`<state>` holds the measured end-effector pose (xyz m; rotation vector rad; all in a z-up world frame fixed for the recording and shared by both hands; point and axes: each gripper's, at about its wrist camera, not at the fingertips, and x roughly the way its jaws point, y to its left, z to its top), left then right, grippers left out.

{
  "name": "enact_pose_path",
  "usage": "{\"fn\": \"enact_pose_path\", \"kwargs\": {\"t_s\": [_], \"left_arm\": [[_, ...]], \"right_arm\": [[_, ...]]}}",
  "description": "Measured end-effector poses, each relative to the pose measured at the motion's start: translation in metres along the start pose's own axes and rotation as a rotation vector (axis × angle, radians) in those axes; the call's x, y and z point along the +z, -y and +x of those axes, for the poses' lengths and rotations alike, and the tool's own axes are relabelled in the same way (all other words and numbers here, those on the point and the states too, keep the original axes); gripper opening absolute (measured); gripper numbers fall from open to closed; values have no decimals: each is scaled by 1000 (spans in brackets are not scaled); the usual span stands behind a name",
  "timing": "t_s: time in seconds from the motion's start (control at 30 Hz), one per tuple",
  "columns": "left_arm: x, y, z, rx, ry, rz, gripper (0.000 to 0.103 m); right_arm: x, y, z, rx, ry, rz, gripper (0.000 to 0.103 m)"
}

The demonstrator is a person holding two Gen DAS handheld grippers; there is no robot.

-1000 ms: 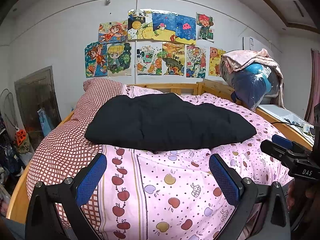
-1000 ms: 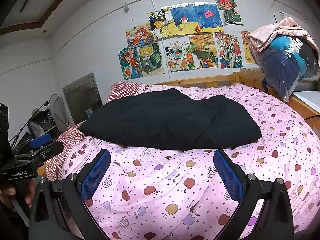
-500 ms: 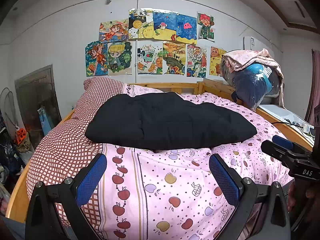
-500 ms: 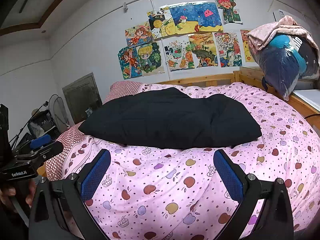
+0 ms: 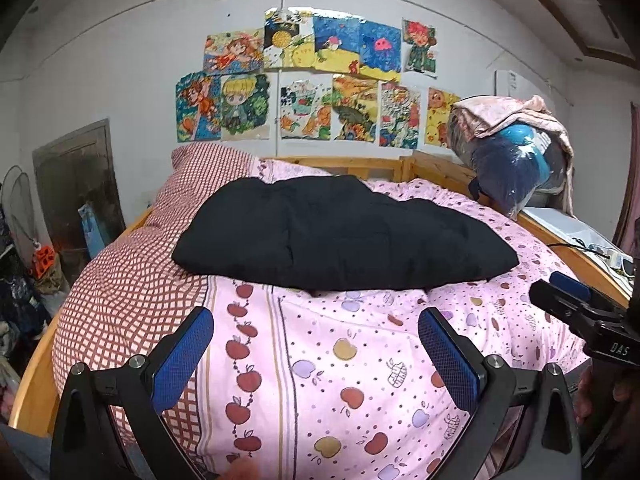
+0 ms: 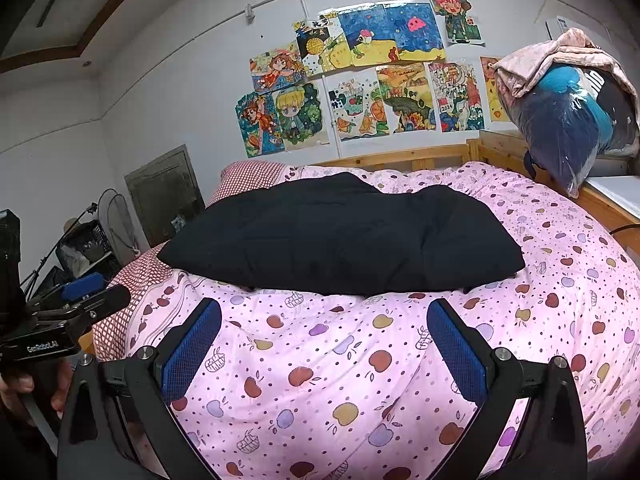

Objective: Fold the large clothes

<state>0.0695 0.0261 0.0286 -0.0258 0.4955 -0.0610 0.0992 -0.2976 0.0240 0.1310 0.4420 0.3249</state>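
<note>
Left wrist view, garment: a black padded garment [image 5: 344, 232] lies flat in the middle of the bed [image 5: 360, 360], on the pink apple-print quilt, well beyond the fingertips.
Left wrist view, left hand-held gripper [image 5: 316, 352]: jaws spread wide, empty, hovering above the quilt's near edge.
Left wrist view, surroundings: a bagged bundle [image 5: 516, 168] sits at the bed's right corner, clear of the garment.
Right wrist view, garment [image 6: 340, 236]: same position; its near hem runs straight across, both near corners exposed.
Right wrist view, right hand-held gripper [image 6: 324, 344]: jaws wide, holding nothing, short of the hem.
Handling, judged: soft, bulky, quilted, fairly light; likely springy and slow to hold a crease.
Hold, judged: pinch one near corner with each gripper, through the full padded thickness, not the quilt beneath.
</note>
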Motion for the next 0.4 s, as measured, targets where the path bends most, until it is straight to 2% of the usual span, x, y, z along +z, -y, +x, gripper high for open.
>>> {"fn": "enact_pose_path", "kwargs": {"t_s": [0.13,0.4], "left_arm": [[-1,0,-2,32,14,7,103],[0,4,-6,26,32,21,103]], "right_arm": [[0,-1,0,0,0,0,101],[-1,-1,1,-1,-2,3,101]]}}
